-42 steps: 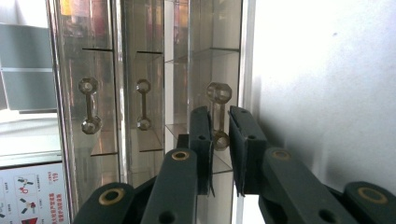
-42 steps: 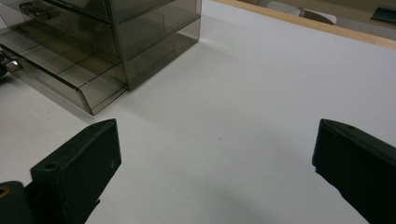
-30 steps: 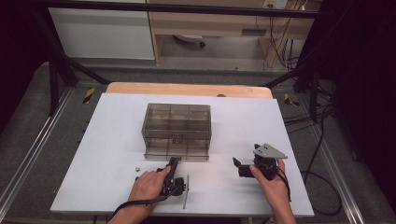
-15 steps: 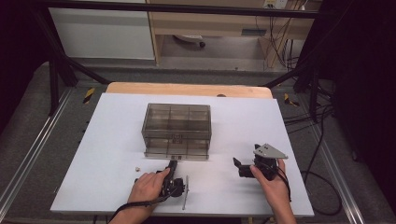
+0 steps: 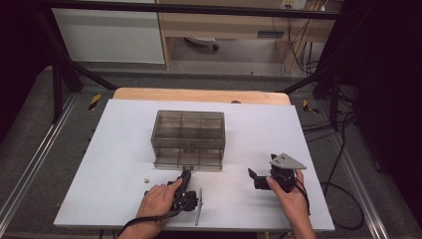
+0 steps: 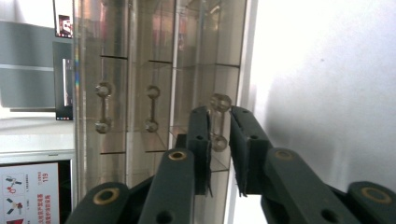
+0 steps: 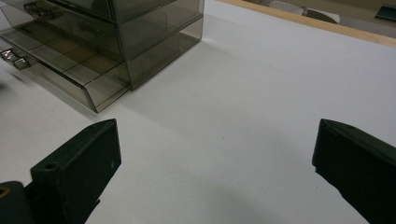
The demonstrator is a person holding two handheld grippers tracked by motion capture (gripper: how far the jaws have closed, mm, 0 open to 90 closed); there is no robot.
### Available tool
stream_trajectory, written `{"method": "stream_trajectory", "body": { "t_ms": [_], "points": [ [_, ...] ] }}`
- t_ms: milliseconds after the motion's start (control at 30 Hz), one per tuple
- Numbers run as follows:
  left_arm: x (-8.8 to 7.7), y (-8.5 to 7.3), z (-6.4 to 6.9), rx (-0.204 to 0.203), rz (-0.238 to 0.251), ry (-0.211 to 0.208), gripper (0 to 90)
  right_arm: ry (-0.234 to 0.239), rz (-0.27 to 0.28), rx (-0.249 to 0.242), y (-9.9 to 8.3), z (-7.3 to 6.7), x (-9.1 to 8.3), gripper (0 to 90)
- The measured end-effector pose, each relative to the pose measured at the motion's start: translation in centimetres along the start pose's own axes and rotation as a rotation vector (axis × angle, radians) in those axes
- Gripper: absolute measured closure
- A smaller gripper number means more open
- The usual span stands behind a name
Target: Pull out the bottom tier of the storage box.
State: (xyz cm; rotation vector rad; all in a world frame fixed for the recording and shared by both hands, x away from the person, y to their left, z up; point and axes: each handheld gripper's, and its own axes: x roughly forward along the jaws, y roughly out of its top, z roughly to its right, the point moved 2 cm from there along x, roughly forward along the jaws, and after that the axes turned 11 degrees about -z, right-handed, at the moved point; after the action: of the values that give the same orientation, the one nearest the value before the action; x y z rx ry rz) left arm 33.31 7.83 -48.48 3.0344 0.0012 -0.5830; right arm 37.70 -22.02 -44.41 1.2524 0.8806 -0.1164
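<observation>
A smoky clear drawer cabinet [image 5: 188,130] stands mid-table, its bottom drawer [image 5: 171,160] pulled out a little toward me. My left gripper [image 5: 185,174] lies on its side at the drawer's front. In the left gripper view its jaws close around the drawer's clear handle [image 6: 218,122], and the gripper [image 6: 219,140] is shut on it. My right gripper [image 5: 255,178] rests on the table to the cabinet's right, apart from it, jaws wide open and empty. In the right gripper view the cabinet [image 7: 140,32] and its open drawer [image 7: 70,70] sit at upper left, beyond the open gripper [image 7: 215,154].
A tiny beige piece [image 5: 146,179] lies on the white table [image 5: 278,134] left of my left hand. A wooden board edge [image 5: 199,94] runs along the table's back. Two more clear drawer handles [image 6: 102,107] show beside the held one. Cables hang off the right side.
</observation>
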Motion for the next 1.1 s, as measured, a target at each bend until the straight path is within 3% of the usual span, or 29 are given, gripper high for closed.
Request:
{"method": "stream_trajectory", "body": {
  "t_ms": [200, 233, 267, 300, 367, 400, 500, 533, 567, 600, 633, 667, 700, 767, 900, 933, 967, 1100],
  "points": [
    [-0.4, -0.1, -1.2, -0.043, 0.022, -0.039, 65.2, 0.003, -0.003, 0.001, 0.0, 0.0, 0.0, 1.6],
    [-0.5, -0.3, -1.5, -0.053, 0.023, -0.051, 65.2, 0.003, -0.003, 0.001, 0.0, 0.0, 0.0, 1.6],
    [-0.5, -0.5, -2.2, -0.076, 0.038, -0.089, 61.7, 0.004, -0.003, 0.000, 0.0, 0.0, 0.1, 1.6],
    [-0.5, -0.5, -2.2, -0.076, 0.038, -0.089, 60.3, 0.004, -0.003, 0.000, 0.0, 0.0, 0.1, 1.6],
    [-0.4, -1.1, -3.5, -0.100, 0.034, -0.126, 56.0, 0.003, -0.004, 0.001, 0.0, 0.0, 0.0, 1.6],
    [-0.3, -1.5, -4.3, -0.123, 0.029, -0.165, 56.0, 0.003, -0.004, 0.001, 0.0, 0.0, 0.0, 1.6],
    [0.0, -3.3, -6.6, -0.210, 0.075, -0.252, 52.9, 0.000, -0.008, 0.001, -0.1, 0.1, 0.1, 1.6],
    [0.2, -4.0, -7.3, -0.212, 0.072, -0.287, 51.3, 0.000, -0.008, 0.000, -0.1, 0.1, 0.1, 1.6],
    [0.9, -5.4, -8.2, -0.221, 0.065, -0.362, 49.0, 0.001, -0.009, -0.001, -0.1, 0.0, 0.1, 1.6],
    [0.9, -5.4, -8.2, -0.221, 0.065, -0.362, 47.5, 0.001, -0.009, -0.001, -0.1, 0.0, 0.1, 1.6],
    [1.2, -6.0, -8.7, -0.230, 0.070, -0.392, 47.5, 0.002, -0.011, -0.002, -0.1, 0.0, 0.1, 1.6],
    [1.7, -7.1, -9.5, -0.262, 0.087, -0.470, 46.3, 0.002, -0.012, -0.004, 0.0, -0.1, 0.2, 1.6],
    [1.7, -7.1, -9.5, -0.262, 0.087, -0.470, 47.2, 0.002, -0.013, -0.006, 0.0, -0.1, 0.2, 1.6],
    [2.1, -7.9, -10.0, -0.277, 0.095, -0.539, 47.8, 0.002, -0.013, -0.006, 0.0, -0.1, 0.3, 1.6],
    [2.9, -8.1, -9.8, -0.268, 0.104, -0.632, 54.4, 0.002, -0.015, -0.002, -0.1, 0.0, 0.3, 1.6],
    [2.9, -8.1, -9.8, -0.268, 0.104, -0.632, 55.6, 0.002, -0.015, -0.002, -0.1, 0.0, 0.3, 1.6],
    [3.2, -7.9, -9.4, -0.264, 0.105, -0.668, 57.3, 0.003, -0.014, 0.000, -0.1, 0.0, 0.2, 1.6],
    [4.0, -7.4, -8.8, -0.260, 0.111, -0.716, 61.5, 0.004, -0.012, -0.002, -0.1, 0.0, 0.2, 1.6]
  ]
}}
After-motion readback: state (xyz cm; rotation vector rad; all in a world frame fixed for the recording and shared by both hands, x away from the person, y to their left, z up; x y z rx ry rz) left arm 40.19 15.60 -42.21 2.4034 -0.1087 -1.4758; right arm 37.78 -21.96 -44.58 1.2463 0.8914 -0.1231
